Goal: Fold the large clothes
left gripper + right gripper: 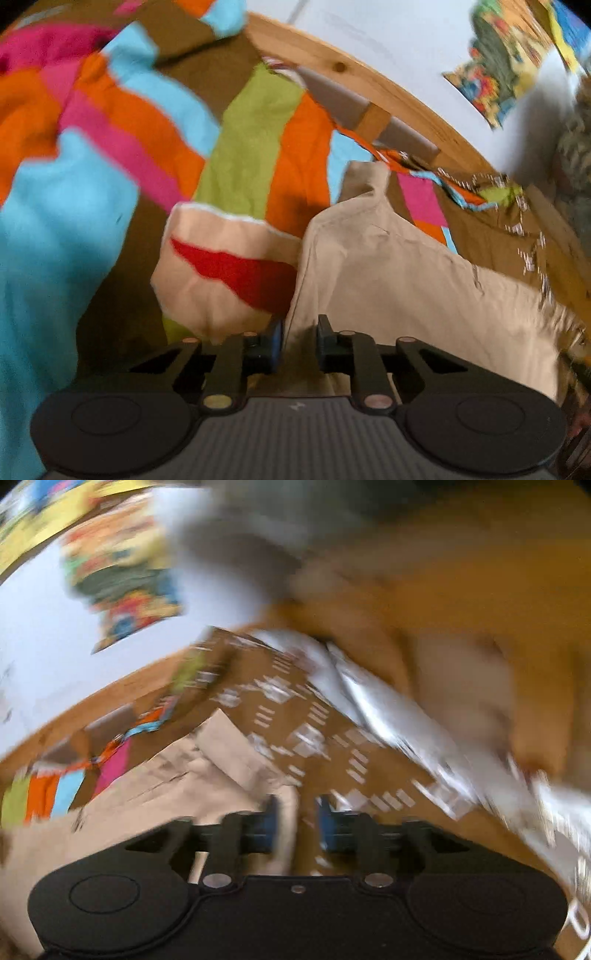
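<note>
Left claw pinches an edge of the beige garment above the striped bedspread, likely to carry a fold over; right claw blurs, its grip unclear, beside the same cloth.

The left wrist camera is looking forward along its gripper's fingers, sitting close above the beige garment and facing the striped bedspread and wooden bed frame. The right wrist camera, heavily blurred, is looking along its own fingers from close over the same garment. Both are sharing the garment, bedspread, white wall and colourful poster.
</note>
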Action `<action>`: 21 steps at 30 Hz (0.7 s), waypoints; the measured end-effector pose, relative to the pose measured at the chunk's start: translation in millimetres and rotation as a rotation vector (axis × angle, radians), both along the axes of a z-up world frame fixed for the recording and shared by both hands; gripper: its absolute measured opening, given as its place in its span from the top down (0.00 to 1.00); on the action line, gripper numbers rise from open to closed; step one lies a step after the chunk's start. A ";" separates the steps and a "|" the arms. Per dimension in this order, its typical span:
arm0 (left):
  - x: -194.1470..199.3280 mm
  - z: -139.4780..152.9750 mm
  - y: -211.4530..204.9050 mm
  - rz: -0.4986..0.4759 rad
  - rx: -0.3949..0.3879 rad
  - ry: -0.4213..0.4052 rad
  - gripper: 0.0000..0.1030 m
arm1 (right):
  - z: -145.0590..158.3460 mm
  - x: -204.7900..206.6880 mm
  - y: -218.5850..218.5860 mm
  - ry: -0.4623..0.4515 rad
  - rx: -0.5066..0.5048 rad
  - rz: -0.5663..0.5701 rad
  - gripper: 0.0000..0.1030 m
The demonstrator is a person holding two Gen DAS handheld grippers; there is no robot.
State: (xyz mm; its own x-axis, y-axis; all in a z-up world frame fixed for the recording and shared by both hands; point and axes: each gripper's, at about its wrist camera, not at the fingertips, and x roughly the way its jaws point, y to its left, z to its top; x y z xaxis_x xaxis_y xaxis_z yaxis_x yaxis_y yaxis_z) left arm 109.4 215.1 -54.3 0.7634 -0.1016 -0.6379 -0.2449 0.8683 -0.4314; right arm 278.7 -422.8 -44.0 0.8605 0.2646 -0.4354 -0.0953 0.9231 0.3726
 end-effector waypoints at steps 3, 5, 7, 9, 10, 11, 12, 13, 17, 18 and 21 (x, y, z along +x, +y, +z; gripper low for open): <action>-5.4 -8.2 4.7 0.046 -0.047 -0.004 0.71 | 0.8 -5.4 -5.4 0.008 0.028 0.062 0.41; -10.8 -8.8 7.0 0.073 -0.070 -0.009 0.55 | 9.0 -17.1 -5.9 0.026 0.028 0.146 0.18; -15.9 -6.8 8.8 0.064 -0.079 -0.027 0.54 | 15.1 -32.4 -4.9 0.041 0.015 0.196 0.15; -19.4 -5.5 9.7 0.063 -0.076 -0.043 0.54 | 16.3 -48.3 -1.7 0.086 0.001 0.192 0.16; -20.8 -5.8 10.1 0.059 -0.076 -0.046 0.54 | 14.7 -53.5 -2.1 0.098 0.010 0.186 0.16; -21.0 -6.9 9.9 0.054 -0.076 -0.040 0.57 | 13.4 -56.7 -1.2 0.100 0.016 0.179 0.19; -20.5 -8.6 9.7 0.043 -0.080 -0.033 0.63 | 10.3 -59.3 1.0 0.102 0.009 0.169 0.24; -20.6 -9.6 9.4 0.033 -0.089 -0.036 0.73 | 9.3 -60.4 4.3 0.103 -0.015 0.161 0.28; -22.8 -9.4 10.0 0.034 -0.101 -0.044 0.95 | -2.1 -56.2 9.1 0.106 0.005 0.154 0.88; -23.7 -8.5 11.1 0.044 -0.106 -0.047 0.95 | -4.6 -56.7 6.0 0.097 0.034 0.152 0.93; -23.3 10.4 12.9 0.060 -0.153 -0.125 0.97 | 9.7 -61.4 -1.0 0.042 0.094 0.132 0.98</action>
State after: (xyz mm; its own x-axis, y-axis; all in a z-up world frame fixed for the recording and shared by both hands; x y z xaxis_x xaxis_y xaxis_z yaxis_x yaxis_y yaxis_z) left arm 86.1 228.0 -43.9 0.8435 -0.1418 -0.5181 -0.2304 0.7758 -0.5874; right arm 217.3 -423.8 -34.3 0.7967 0.4158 -0.4386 -0.1961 0.8643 0.4632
